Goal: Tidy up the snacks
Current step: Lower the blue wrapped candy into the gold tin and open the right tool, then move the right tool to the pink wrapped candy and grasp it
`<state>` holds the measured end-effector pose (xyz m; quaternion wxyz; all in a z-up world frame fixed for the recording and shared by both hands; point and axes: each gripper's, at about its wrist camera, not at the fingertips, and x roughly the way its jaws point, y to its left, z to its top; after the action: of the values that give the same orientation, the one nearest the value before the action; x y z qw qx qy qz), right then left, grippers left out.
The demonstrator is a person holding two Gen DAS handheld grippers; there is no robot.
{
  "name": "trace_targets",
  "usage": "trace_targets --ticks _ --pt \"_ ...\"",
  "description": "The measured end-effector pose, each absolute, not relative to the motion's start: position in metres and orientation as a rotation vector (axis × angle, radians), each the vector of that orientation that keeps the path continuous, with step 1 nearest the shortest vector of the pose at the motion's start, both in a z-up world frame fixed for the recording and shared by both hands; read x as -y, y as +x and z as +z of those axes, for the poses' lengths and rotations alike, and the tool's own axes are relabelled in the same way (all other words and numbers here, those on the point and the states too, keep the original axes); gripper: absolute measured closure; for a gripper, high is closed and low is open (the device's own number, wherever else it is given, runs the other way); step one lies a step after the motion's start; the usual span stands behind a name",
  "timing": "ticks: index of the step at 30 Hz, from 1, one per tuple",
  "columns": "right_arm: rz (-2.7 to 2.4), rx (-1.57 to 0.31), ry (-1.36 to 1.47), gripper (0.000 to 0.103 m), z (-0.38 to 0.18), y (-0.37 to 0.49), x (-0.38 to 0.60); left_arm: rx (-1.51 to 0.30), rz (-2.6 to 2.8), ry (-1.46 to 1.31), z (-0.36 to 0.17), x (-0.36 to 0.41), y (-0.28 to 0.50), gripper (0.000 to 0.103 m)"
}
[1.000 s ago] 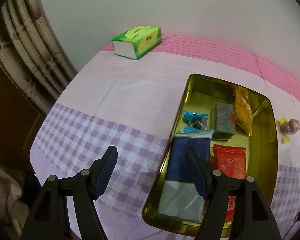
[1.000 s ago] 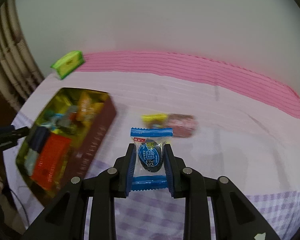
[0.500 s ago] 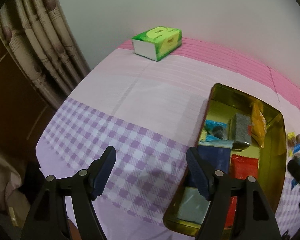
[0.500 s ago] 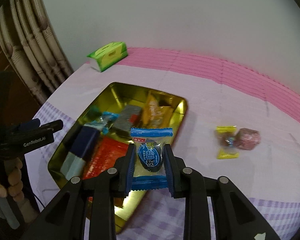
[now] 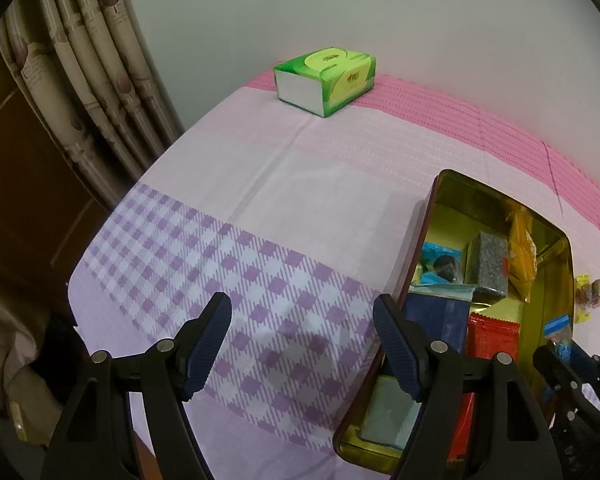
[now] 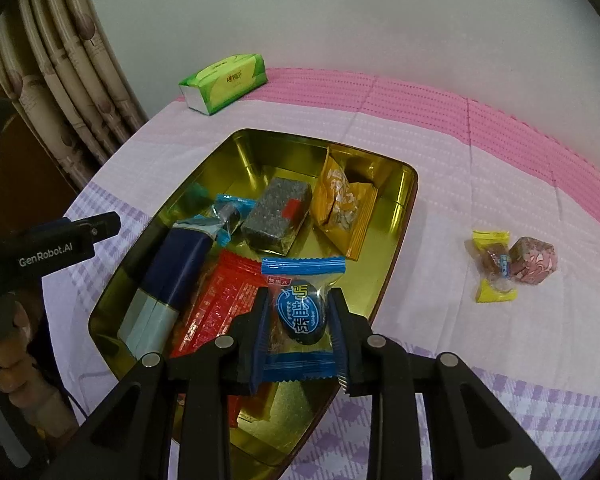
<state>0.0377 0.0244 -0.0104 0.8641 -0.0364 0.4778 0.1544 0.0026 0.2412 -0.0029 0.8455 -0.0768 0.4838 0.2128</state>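
In the right wrist view alone, two loose candies (image 6: 512,266) show clearly.

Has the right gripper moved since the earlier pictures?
Yes. The right gripper, shut on the blue candy, moved from the tablecloth to above the gold tin.

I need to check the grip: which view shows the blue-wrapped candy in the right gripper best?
The right wrist view: the blue-wrapped candy sits centred between the right gripper's pads, label readable, above the gold tin. The left wrist view shows only its blue end at the frame's right edge.
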Motion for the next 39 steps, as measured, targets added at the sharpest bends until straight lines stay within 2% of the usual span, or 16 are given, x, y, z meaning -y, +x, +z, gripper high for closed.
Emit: trace_targets --ticks 27,39 --pt "0.324 -0.997 -0.049 0.071 -0.004 0.039 -0.017 -1.026 0.424 -0.147 -0.006 -0.234 0.002 0.029" --pt "0.148 -0.939 -0.003 0.067 0.017 0.058 0.068 -1.025 0.406 -0.13 -0.007 -0.229 0.004 0.029"
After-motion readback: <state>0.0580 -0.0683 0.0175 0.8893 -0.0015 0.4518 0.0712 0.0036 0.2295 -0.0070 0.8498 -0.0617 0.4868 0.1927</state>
